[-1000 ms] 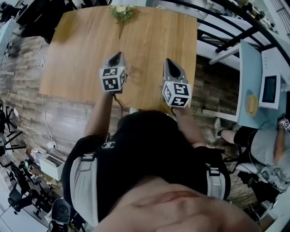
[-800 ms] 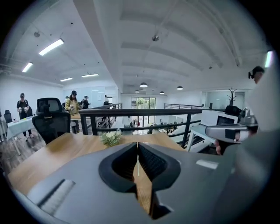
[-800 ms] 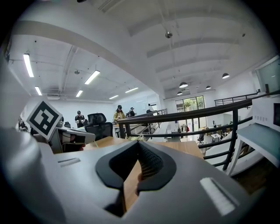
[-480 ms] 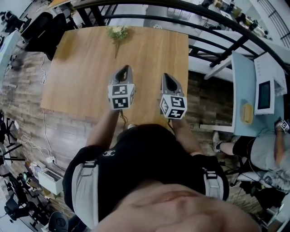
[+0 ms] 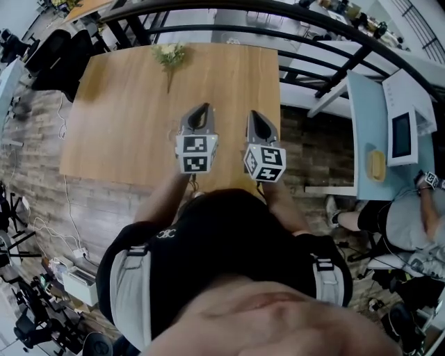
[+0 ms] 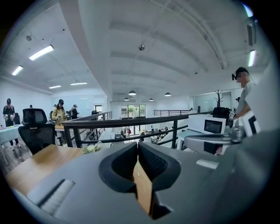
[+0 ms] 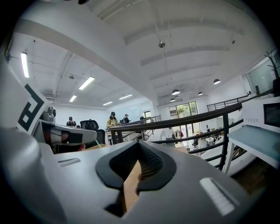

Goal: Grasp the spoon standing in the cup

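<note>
No cup and no spoon show in any view. In the head view both grippers hover side by side over the near part of a wooden table. My left gripper has its jaws pressed together with nothing between them, and the left gripper view shows the same. Close to its right, my right gripper is likewise shut and empty, as its own view confirms. Both gripper views look level across the room, over the table and past a black railing.
A small bunch of pale flowers lies at the table's far edge. The black railing curves behind the table. At the right stand a light-blue desk with a white microwave and a seated person. Office chairs stand at the far left.
My left gripper has moved right, closer to the right gripper. The table now sits farther up and smaller in the head view. Both grippers stay shut.
</note>
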The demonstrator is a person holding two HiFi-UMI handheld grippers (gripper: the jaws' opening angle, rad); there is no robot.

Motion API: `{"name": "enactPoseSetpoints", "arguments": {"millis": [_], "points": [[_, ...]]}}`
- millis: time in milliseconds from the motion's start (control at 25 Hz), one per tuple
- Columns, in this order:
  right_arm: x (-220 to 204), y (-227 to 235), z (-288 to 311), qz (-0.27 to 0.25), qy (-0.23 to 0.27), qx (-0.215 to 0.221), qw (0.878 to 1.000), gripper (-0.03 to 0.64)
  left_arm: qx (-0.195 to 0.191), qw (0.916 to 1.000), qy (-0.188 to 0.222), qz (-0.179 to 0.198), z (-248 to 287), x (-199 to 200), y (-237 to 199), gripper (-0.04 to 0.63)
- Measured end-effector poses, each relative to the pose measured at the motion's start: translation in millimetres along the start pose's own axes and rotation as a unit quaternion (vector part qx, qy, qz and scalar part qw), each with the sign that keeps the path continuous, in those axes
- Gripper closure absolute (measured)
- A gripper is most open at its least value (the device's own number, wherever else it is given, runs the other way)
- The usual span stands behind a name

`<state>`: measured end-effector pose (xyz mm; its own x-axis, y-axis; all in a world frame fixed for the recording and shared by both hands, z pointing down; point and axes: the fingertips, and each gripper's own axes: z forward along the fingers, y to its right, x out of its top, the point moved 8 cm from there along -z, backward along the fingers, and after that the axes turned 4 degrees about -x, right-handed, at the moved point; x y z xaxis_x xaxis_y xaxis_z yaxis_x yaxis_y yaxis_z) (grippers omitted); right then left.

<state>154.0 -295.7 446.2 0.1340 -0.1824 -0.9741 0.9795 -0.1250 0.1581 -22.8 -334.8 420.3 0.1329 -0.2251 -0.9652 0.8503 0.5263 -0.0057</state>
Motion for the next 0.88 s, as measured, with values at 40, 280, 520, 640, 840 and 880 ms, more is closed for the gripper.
{"name": "enactPoseSetpoints", "arguments": {"millis": [40,280,520,640,840,880], "points": [[1,1,-1,0.002,0.002,0.002,1.000,0.618,-0.002,1.0000,-0.002,0.002,3,-1,3,0.578],[11,1,-9,0.002,0.025,0.003,1.000,0.618,-0.007,0.9999,-0.004,0.006,11,-5,8,0.578],[16,-3,-16,-0.016,0.039,-0.002,0.999,0.618,-0.008,0.9999,-0.008,0.011,12,-8,8,0.578],[15,-7,-17,-0.020,0.040,-0.002,0.999,0.618,-0.007,0.9999,-0.006,0.009,11,-8,6,0.578],[15,-5,-20,-0.019,0.042,-0.010,0.999,0.617,-0.008,0.9999,-0.003,0.011,9,-6,7,0.577],[15,-5,-20,-0.019,0.042,-0.011,0.999,0.617,-0.008,0.9999,-0.002,0.012,8,-6,8,0.578]]}}
